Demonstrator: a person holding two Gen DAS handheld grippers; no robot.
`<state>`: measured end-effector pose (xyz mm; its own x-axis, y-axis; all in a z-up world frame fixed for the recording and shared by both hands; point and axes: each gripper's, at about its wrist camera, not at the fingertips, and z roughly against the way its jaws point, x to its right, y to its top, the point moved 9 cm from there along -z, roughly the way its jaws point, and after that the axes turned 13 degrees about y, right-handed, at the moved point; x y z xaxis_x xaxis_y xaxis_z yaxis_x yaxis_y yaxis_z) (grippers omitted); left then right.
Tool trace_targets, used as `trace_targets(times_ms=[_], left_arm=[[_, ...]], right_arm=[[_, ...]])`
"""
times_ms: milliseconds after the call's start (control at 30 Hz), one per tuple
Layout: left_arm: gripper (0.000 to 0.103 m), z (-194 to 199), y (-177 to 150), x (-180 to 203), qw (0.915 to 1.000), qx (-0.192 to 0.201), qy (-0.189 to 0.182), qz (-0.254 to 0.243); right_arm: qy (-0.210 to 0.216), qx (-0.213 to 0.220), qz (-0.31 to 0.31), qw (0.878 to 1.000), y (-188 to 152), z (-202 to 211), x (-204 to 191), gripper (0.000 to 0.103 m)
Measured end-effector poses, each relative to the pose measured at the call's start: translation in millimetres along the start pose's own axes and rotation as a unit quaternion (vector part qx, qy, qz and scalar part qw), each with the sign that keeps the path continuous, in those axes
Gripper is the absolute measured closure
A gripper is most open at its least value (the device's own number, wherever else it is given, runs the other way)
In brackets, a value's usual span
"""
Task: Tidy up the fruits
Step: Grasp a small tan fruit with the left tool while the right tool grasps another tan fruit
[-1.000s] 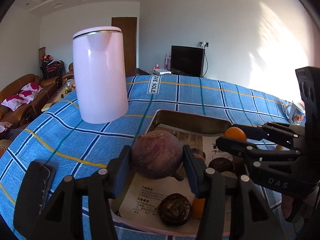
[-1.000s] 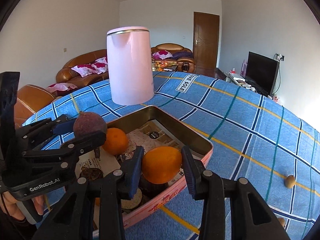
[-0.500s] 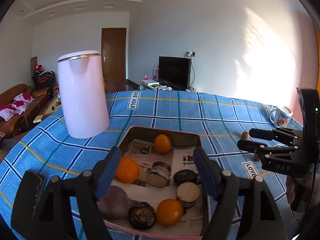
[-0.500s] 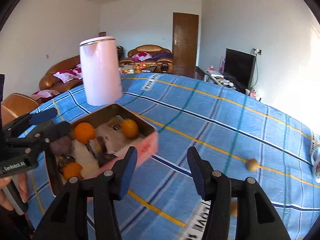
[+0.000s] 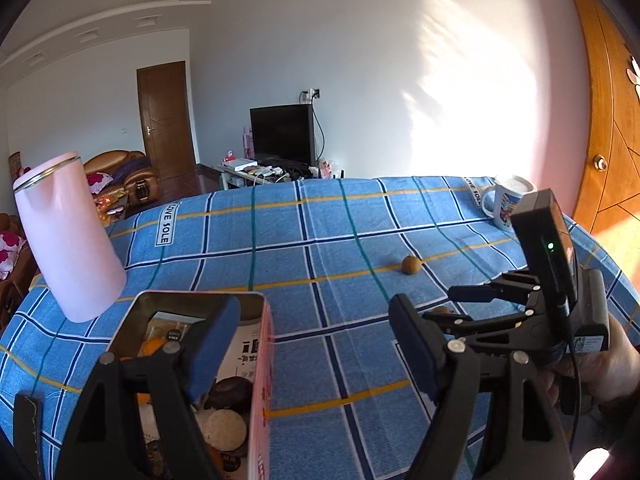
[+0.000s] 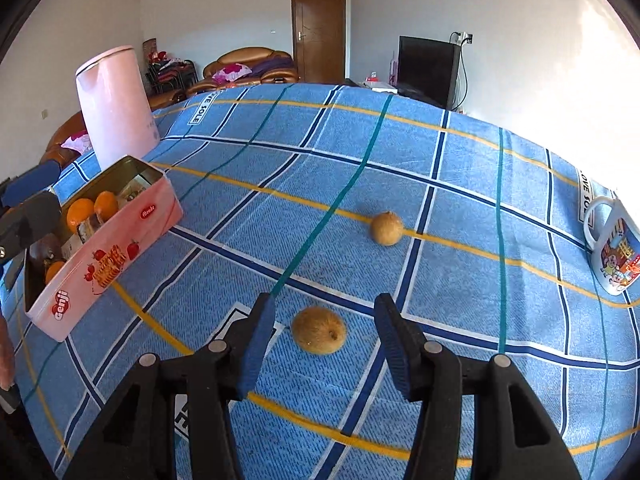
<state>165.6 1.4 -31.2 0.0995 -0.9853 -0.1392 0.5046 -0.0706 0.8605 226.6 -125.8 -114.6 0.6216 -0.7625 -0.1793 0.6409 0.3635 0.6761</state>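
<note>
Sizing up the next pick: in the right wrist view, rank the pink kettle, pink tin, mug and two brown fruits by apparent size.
1. pink tin
2. pink kettle
3. mug
4. near brown fruit
5. far brown fruit

The fruits may match in real size; the near one only looks larger.

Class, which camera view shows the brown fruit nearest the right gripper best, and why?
The right wrist view: the near brown fruit lies whole and unblocked between the right gripper's closing jaws. In the left wrist view only a sliver shows behind that gripper.
</note>
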Motion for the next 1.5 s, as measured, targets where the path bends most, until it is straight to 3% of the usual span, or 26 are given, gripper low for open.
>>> trace_targets(times_ms=[67,100,300,467,633,867,1133,1300,1400,1500], left_arm=[[0.024,-2.9,6.1,6.7,1.0,-0.002,-0.004,-0.006],[0.024,-4.6,8.6,9.3,0.9999,-0.005,-0.007,-0.006],[0.024,-26.8,17.0,38.2,0.9988,-0.035,-0.033,-0.01],[0.024,-55.7,14.6,74.3,0.9956,-0.074,-0.056,-0.012],[0.024,-82.7,11.2,110.3,0.9925,-0.101,-0.065,-0.022],[0.026,-113.7,10.7,150.9,0.9882,-0.124,-0.079,-0.044],[0.05,-154.0,7.0,171.4,0.982,-0.16,-0.086,-0.052],[0.057,-166.3,3.4,171.1,0.9793,-0.175,-0.092,-0.042],[0.076,-164.2,3.1,174.2,0.9784,-0.173,-0.101,-0.05],[0.076,-157.4,0.2,174.0,0.9775,-0.172,-0.111,-0.052]], right_arm=[[0.006,-0.021,-0.007,1.0,-4.9,-9.3,2.2,0.068],[0.012,-0.024,-0.01,1.0,-7.7,-11.3,2.7,0.072],[0.006,0.003,-0.032,0.999,1.1,2.4,22.2,0.072],[-0.052,0.038,-0.076,0.995,10.4,27.3,71.9,0.072],[-0.078,0.063,-0.119,0.988,7.7,42.9,113.3,0.072],[-0.069,0.082,-0.142,0.984,-0.4,47.6,129.4,0.072],[-0.059,0.09,-0.152,0.983,-2.3,48.1,130.5,0.072],[-0.059,0.087,-0.144,0.984,-1.3,46.1,127.6,0.072],[-0.057,0.083,-0.141,0.985,-0.9,43.8,126.6,0.072],[-0.055,0.087,-0.137,0.985,0.2,44.6,125.3,0.072]])
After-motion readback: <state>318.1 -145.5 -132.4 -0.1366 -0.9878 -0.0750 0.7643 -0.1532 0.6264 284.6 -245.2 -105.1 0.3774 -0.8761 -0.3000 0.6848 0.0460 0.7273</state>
